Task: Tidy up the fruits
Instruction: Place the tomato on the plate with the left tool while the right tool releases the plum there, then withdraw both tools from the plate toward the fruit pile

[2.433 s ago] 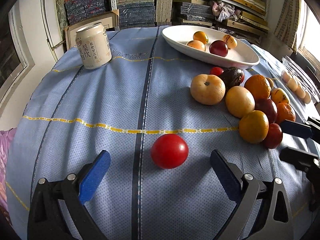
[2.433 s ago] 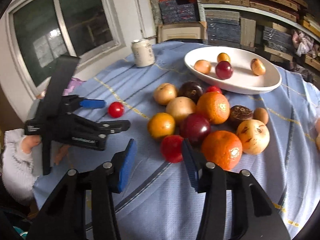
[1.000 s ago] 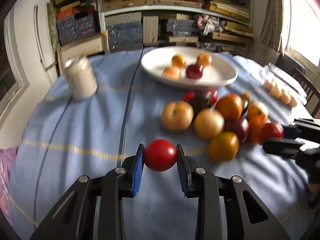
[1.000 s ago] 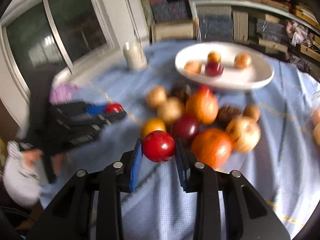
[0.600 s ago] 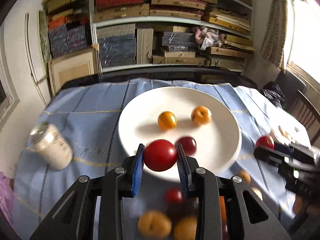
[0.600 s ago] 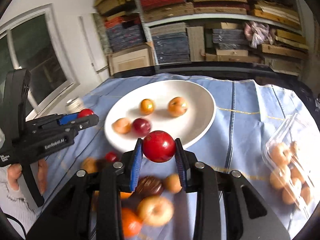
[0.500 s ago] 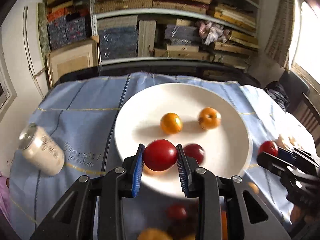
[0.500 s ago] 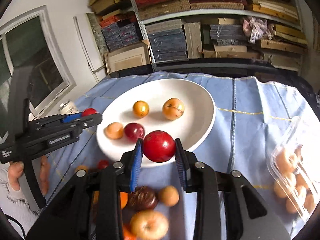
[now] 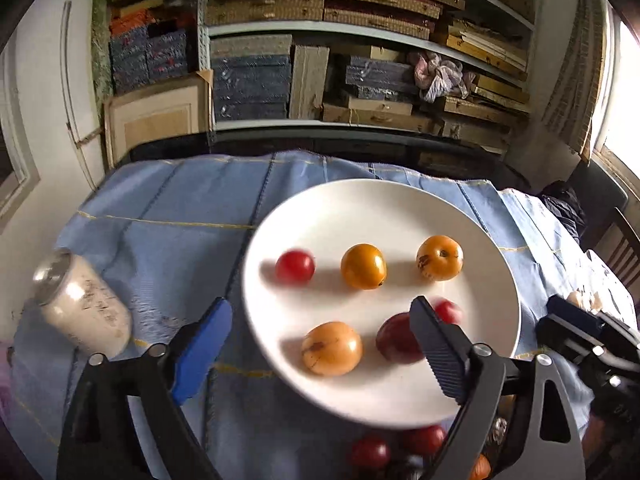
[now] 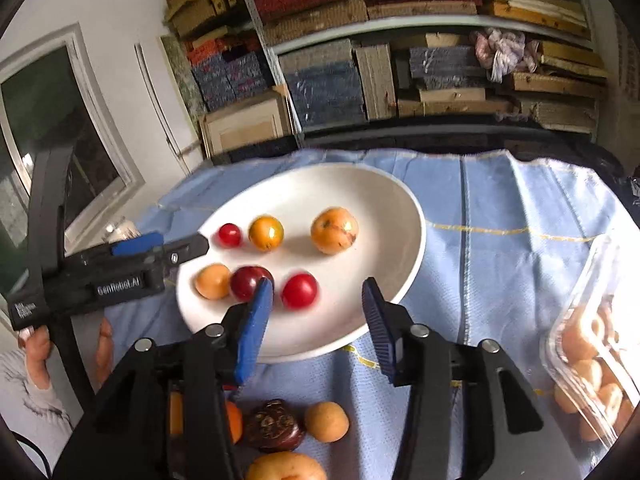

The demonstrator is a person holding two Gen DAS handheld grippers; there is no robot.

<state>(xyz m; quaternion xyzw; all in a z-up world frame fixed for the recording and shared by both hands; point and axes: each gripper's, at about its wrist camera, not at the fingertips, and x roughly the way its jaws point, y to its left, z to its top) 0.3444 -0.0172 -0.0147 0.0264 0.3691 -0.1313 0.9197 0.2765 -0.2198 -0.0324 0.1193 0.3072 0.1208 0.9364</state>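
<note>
Left gripper: the fingers have just been opening and now stand wide apart over the near half of the white plate, gripping nothing. An orange-yellow fruit and a dark red fruit lie on the plate between them, clear of the pads. A small red tomato, blurred, lies toward the plate's far left edge.

Right gripper: the fingers have just been opening and stand partly apart, with nothing gripped. A red fruit, blurred, lies on the plate between them, clear of both pads.

Plate contents: six fruits in all; besides those above, an orange fruit and a speckled orange fruit lie in the far row.

Bench surface: a blue cloth with dark stripes and yellow stitched lines covers the bench. A pale drink can stands left of the plate. Near the right camera, a dark brown fruit and a tan fruit remain on the cloth. A clear plastic tray holding pale round items sits at the right edge.

Room: shelves stacked with boxes and bound volumes fill the wall behind the bench. A window is at the left in the right wrist view.
</note>
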